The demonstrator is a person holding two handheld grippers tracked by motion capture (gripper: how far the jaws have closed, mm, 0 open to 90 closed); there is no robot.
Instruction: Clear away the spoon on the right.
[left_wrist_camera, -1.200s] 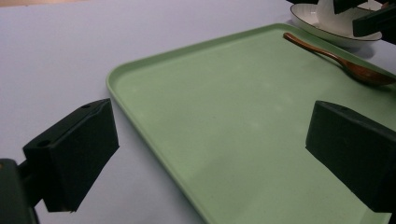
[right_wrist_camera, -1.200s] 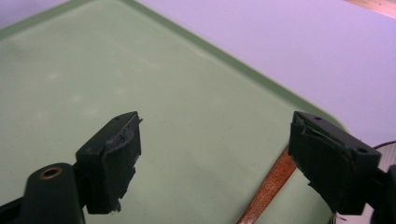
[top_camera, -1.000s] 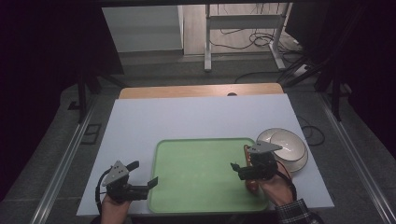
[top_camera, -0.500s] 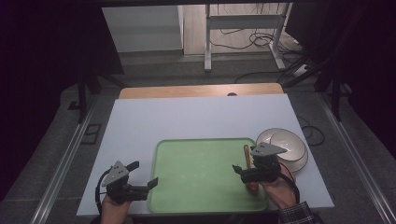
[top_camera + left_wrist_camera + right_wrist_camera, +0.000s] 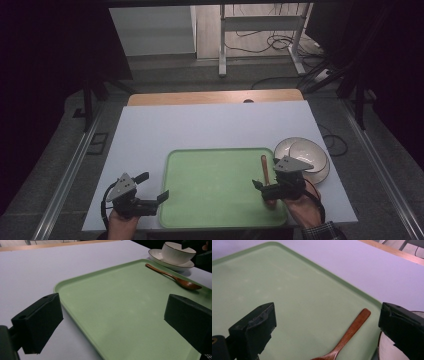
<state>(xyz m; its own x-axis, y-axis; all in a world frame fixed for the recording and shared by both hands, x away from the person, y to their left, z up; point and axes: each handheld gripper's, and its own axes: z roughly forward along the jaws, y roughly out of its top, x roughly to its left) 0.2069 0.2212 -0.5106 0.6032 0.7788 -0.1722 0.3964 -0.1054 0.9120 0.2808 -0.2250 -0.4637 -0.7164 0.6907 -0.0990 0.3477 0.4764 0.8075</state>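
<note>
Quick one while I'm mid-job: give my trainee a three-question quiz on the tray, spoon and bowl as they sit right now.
1. True or false: the wooden spoon lies on the green tray.
2. The white bowl sits on: A) the tray, B) a saucer, C) bare table.
3. Fill in: the right gripper has its jaws ____, pads clear of the spoon.

Key: 1 true. 2 B; saucer and bowl stand just off the tray's right edge. 3 open.

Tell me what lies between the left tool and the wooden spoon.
Only bare green tray lies between the left tool and the wooden spoon, seen in the left gripper view.
</note>
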